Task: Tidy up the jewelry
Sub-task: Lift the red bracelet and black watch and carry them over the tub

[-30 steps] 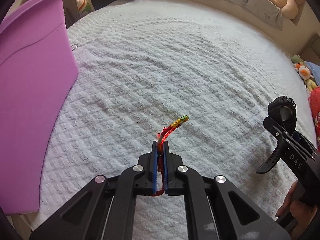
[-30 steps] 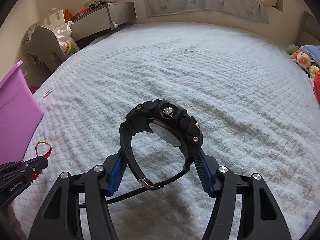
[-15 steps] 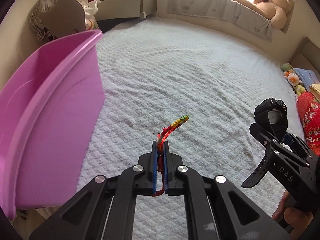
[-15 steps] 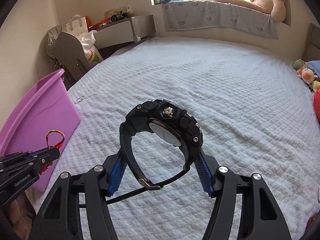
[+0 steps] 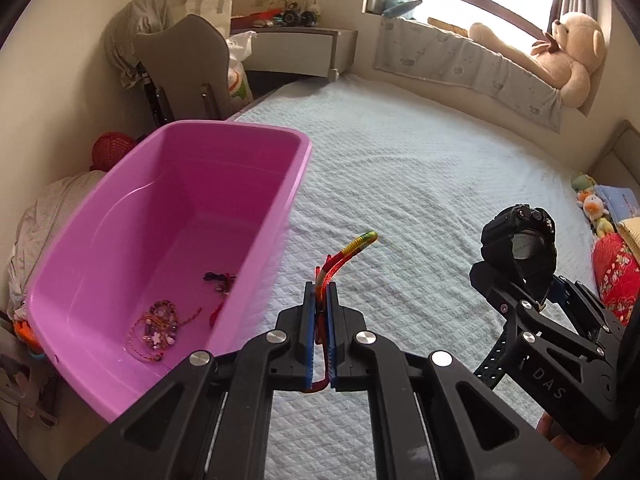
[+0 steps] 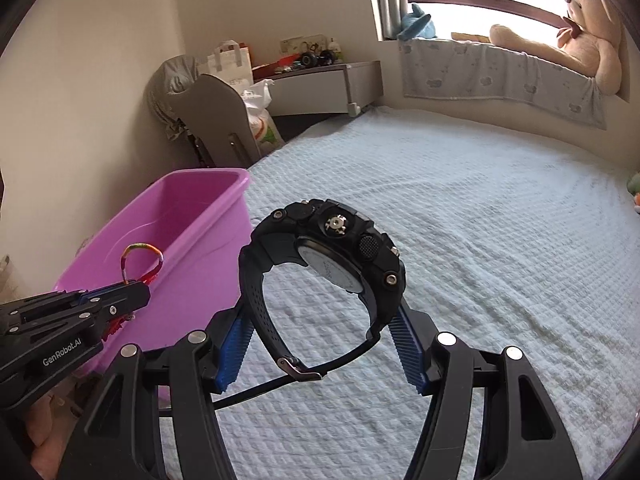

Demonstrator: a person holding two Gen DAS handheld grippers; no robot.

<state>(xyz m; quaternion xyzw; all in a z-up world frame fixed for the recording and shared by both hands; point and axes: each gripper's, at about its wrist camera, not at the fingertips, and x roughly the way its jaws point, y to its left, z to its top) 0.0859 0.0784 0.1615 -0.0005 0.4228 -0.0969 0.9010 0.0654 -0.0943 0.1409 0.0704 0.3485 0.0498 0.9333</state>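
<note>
My left gripper (image 5: 320,292) is shut on a multicoloured woven bracelet (image 5: 352,246), held in the air just right of the purple bin (image 5: 240,248). The bin holds beaded bracelets (image 5: 156,326) and a dark red piece (image 5: 218,279) on its floor. My right gripper (image 6: 320,336) is shut on a black sports watch (image 6: 340,256), its strap between the blue pads, held above the bed. In the right wrist view the left gripper (image 6: 136,292) with the bracelet loop (image 6: 142,260) is at the left, in front of the bin (image 6: 192,240). The watch also shows in the left wrist view (image 5: 520,242).
A white quilted bed (image 5: 420,184) spreads ahead. A grey chair (image 5: 184,68) and bags stand beyond the bin by the wall. A teddy bear (image 5: 568,56) lies on the window ledge. Soft toys (image 5: 592,208) and a red cushion (image 5: 614,272) sit at the right edge.
Both grippers have risen and tilted up, holding their items. The bin's inside and its jewelry have come into the left wrist view. The left gripper is now closer to the bin.
</note>
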